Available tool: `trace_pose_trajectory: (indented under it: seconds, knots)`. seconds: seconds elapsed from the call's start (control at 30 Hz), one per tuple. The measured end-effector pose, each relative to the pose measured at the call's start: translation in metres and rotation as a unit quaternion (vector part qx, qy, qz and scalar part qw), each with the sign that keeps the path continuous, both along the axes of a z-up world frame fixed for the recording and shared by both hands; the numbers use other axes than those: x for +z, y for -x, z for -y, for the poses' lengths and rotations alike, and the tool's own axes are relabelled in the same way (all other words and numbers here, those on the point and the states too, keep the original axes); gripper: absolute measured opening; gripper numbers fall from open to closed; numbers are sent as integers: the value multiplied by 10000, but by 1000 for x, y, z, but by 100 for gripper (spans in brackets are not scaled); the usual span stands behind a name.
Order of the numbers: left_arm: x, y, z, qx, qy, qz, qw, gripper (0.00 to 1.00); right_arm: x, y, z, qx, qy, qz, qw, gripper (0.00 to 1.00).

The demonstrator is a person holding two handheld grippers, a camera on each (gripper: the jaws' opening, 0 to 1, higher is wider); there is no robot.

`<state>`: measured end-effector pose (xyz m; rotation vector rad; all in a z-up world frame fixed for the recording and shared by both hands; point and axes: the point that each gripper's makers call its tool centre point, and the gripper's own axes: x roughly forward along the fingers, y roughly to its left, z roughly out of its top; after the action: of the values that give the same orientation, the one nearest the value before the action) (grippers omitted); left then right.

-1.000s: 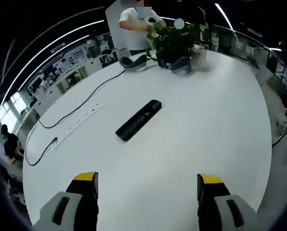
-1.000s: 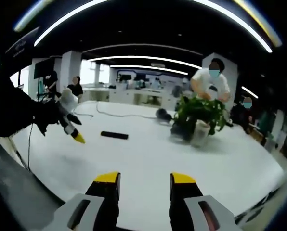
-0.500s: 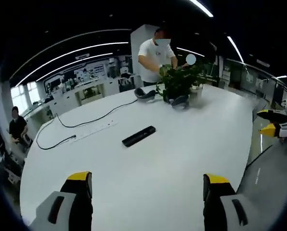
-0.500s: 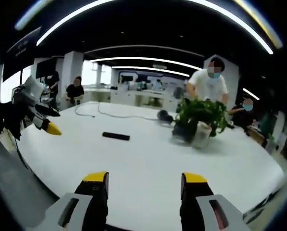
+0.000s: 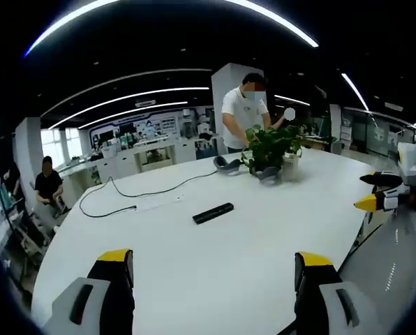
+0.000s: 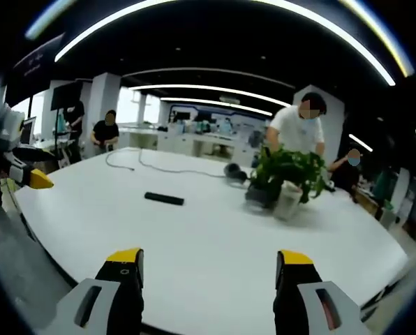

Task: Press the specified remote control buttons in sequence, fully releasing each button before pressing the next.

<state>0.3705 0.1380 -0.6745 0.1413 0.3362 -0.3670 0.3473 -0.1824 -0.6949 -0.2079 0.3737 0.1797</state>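
- In the left gripper view the left gripper (image 5: 213,276) rises from 6 o'clock with its yellow-tipped fingers (image 5: 116,257) spread wide, holding nothing, above the near edge of the white tabletop (image 5: 250,244).
- The remote (image 5: 213,213), black and slim, lies flat on the tabletop just above the view's centre, well apart from the fingers, its long axis running from about 8 to 2 o'clock.
- A white power strip (image 5: 156,204) with a black cable (image 5: 135,195) lies at about 10 o'clock from the remote.
- A potted plant (image 5: 271,149) stands at about 1 o'clock from the remote, with a headset (image 5: 227,164) just beside it and a person in a white shirt (image 5: 241,115) behind it.
- A seated person (image 5: 48,186) shows at 9 o'clock.
- The right gripper (image 5: 384,193) enters at 3 o'clock off the tabletop's edge, fingers apart.
- In the right gripper view the right gripper (image 6: 209,271) has its fingers (image 6: 127,255) spread wide and empty at 6 o'clock.
- There the remote (image 6: 164,199) lies at about 10 o'clock from centre, the plant (image 6: 286,169) at 2 o'clock on the tabletop (image 6: 215,237).
- The left gripper (image 6: 23,167) shows at 9 o'clock, clear of the tabletop.
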Motion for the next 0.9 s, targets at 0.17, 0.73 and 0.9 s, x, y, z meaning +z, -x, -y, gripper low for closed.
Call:
trace_pose_trajectory:
  seconds: [0.17, 0.73, 0.9]
  knots:
    - [-7, 7, 1, 174, 162, 68, 9997, 100, -4, 1, 4, -94, 85, -116, 9999, 75]
    - [-28, 15, 4, 40, -368, -329, 9988, 100, -18, 6, 13, -361, 132, -493, 9980, 74]
    - [-35, 18, 7, -24, -182, -629, 9979, 100, -18, 6, 13, -369, 237, -509, 9977, 72]
